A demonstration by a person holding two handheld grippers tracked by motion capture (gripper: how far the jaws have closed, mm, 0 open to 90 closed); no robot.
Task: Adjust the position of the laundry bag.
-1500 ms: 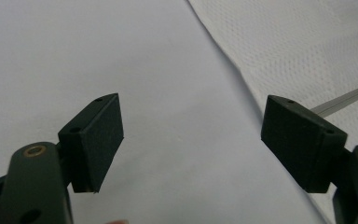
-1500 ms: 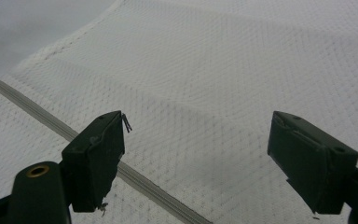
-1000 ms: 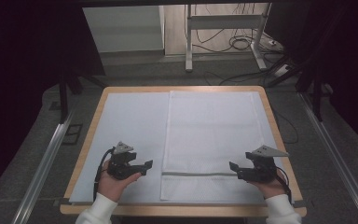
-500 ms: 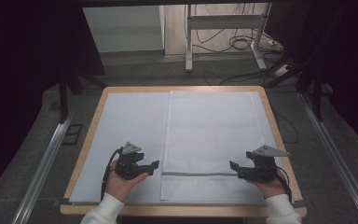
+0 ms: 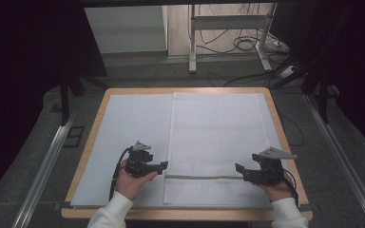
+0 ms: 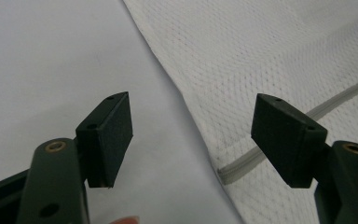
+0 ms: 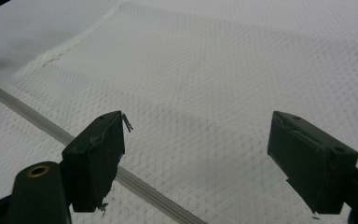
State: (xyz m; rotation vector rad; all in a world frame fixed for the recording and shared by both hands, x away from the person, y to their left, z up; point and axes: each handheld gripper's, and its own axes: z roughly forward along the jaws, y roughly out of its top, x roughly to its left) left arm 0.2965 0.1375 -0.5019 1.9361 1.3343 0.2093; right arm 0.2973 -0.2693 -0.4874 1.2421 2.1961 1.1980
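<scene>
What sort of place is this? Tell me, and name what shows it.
Probably a lab or recording workspace, not a home. A wooden table stands alone with dark curtains to either side, loose cables trail on the floor by a metal desk frame, and floor rails flank the table, on which lies a white mesh bag.

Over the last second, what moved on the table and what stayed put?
The left tongs slid toward the left edge of the white mesh bag, jaws open with nothing between them after closing slightly. The right tongs, also open, and the bag stayed where they were.
</scene>
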